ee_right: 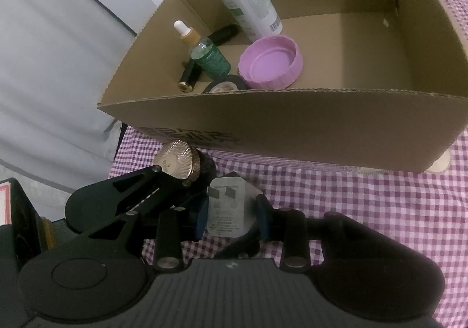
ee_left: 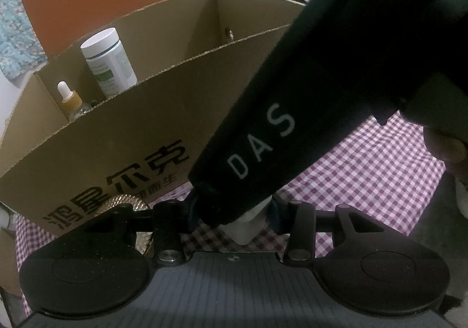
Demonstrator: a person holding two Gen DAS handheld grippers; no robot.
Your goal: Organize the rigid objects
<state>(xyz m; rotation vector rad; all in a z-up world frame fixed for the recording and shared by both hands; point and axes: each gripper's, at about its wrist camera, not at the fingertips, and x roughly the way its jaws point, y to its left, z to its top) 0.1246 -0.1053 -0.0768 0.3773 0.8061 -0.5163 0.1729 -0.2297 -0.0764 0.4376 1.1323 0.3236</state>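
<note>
The white plug adapter (ee_right: 226, 206), low centre of the right wrist view, looked light, rigid and smooth-sided, best pinched across its flat side faces below the prongs; it sat between the right gripper (ee_right: 231, 218) jaws, which appeared clenched on it just above the checked tabletop (ee_right: 365, 211). The left gripper (ee_left: 234, 218) was largely hidden behind the other tool's black body, its jaws around the same adapter, grip unclear. The box (ee_right: 292, 120) stood beyond, upper frame.

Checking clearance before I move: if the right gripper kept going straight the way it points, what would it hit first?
The right gripper is shut on a white plug. Straight ahead, it would probably meet the checked cloth, then the cardboard box's near wall; depth is unclear.
</note>
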